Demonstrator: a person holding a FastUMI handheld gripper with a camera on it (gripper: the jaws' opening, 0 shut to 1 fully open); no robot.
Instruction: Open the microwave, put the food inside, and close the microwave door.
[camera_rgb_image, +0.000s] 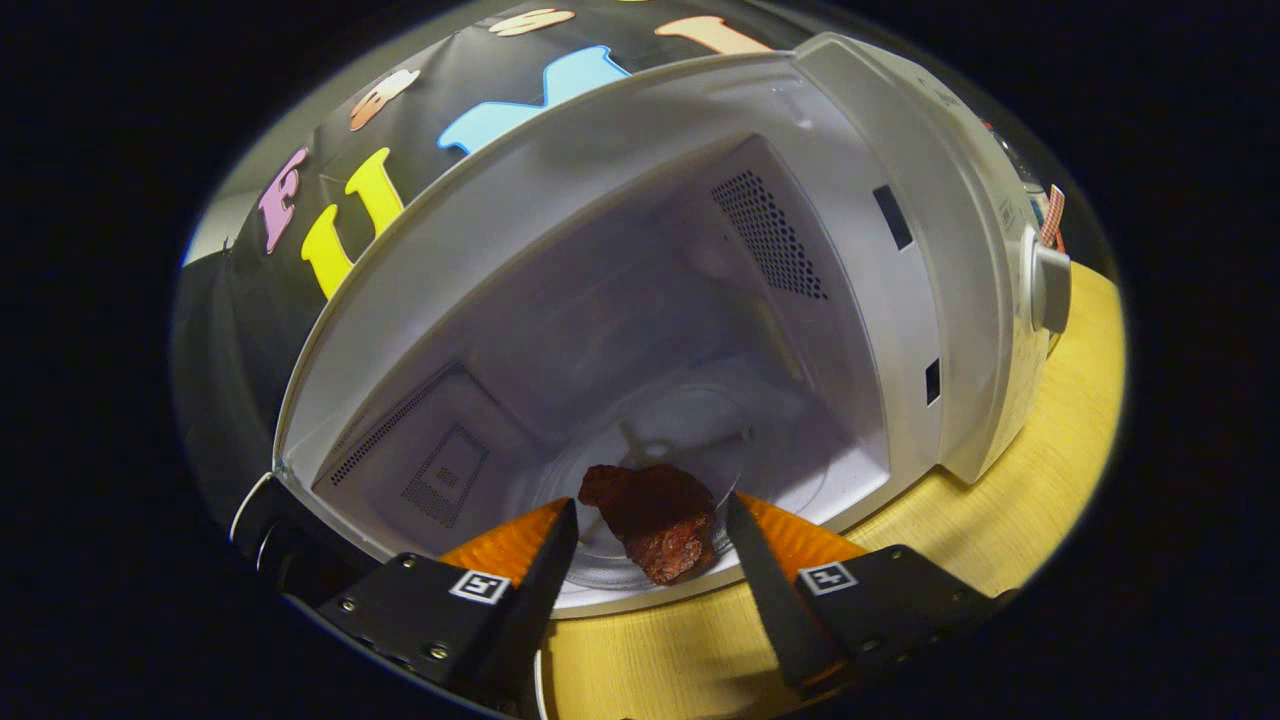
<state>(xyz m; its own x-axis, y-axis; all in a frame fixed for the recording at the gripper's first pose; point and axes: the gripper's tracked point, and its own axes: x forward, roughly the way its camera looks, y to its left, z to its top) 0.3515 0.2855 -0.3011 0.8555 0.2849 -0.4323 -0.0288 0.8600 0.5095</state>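
The white microwave (960, 250) stands with its door swung aside, and its cavity faces me. A dark reddish-brown piece of food (655, 515) lies at the front of the glass turntable (700, 420) inside. My gripper (650, 505) reaches into the doorway with one finger on each side of the food. The fingers stand a little wider than the food. A narrow gap shows at the right finger, so the gripper is open.
The microwave's control panel with a round knob (1050, 290) is to the right of the cavity. The dark edge of the open door (265, 530) sits at the cavity's left. A wooden tabletop (1050, 480) runs under and in front of the microwave.
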